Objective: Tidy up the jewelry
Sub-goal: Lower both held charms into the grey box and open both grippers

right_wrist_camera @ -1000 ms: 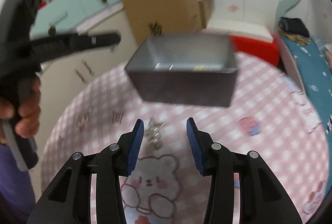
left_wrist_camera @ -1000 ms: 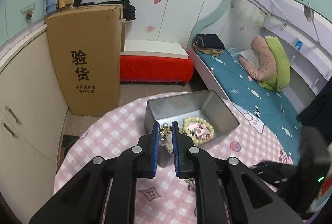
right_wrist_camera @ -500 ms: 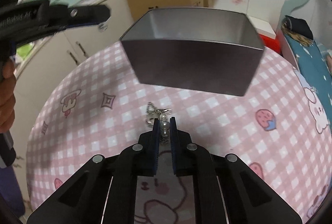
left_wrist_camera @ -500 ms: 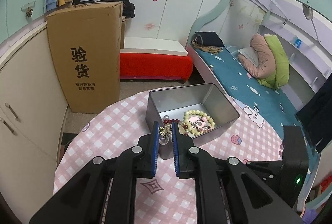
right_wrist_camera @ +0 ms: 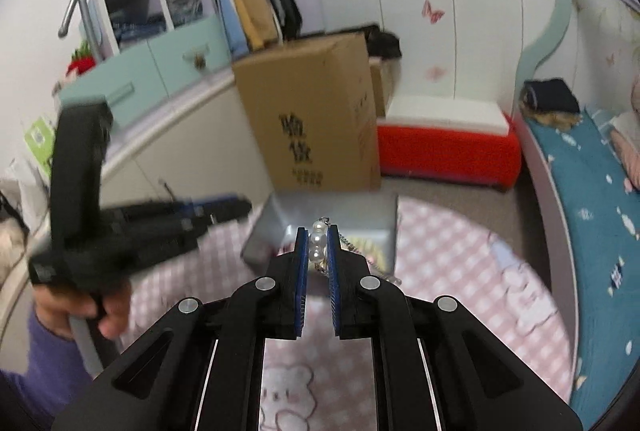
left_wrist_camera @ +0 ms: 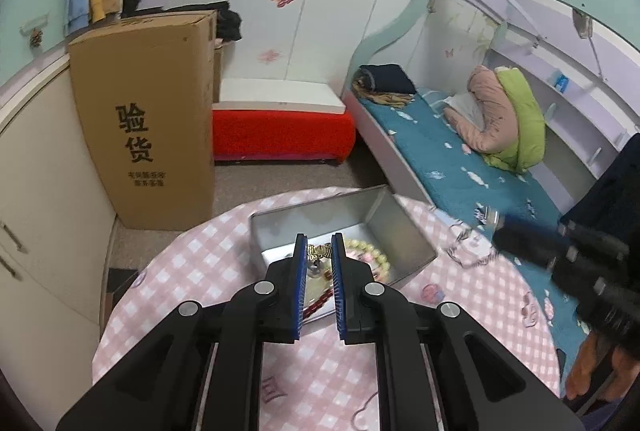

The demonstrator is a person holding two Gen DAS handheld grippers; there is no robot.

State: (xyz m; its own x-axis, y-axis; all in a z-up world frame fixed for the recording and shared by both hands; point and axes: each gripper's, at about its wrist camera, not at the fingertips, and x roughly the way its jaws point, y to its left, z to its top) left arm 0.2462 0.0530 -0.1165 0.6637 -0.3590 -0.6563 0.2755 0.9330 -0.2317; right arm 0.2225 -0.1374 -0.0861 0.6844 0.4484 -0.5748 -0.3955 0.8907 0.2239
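Note:
A grey metal tin (left_wrist_camera: pixel 404 231) stands open on the pink checked round table (left_wrist_camera: pixel 192 263); it also shows in the right wrist view (right_wrist_camera: pixel 276 219). A pale bead bracelet (left_wrist_camera: pixel 370 251) lies inside it. My left gripper (left_wrist_camera: pixel 319 247) is shut on a gold and silver jewelry piece (left_wrist_camera: pixel 318 257) and holds it above the tin's near edge. My right gripper (right_wrist_camera: pixel 319 237) is shut on a pearl piece with a thin chain (right_wrist_camera: pixel 319 243), lifted above the table in front of the tin. Its chain dangles at the right in the left wrist view (left_wrist_camera: pixel 460 251).
A tall cardboard box (left_wrist_camera: pixel 152 135) stands on the floor behind the table, beside a red bench (left_wrist_camera: pixel 280 135). A bed (left_wrist_camera: pixel 460 167) runs along the right. Cream cabinets (left_wrist_camera: pixel 36 191) line the left. The table edge curves close behind the tin.
My right gripper closed on the pearl piece on the table and lifted it toward the tin. My left gripper rose and moved over the tin with its jewelry piece.

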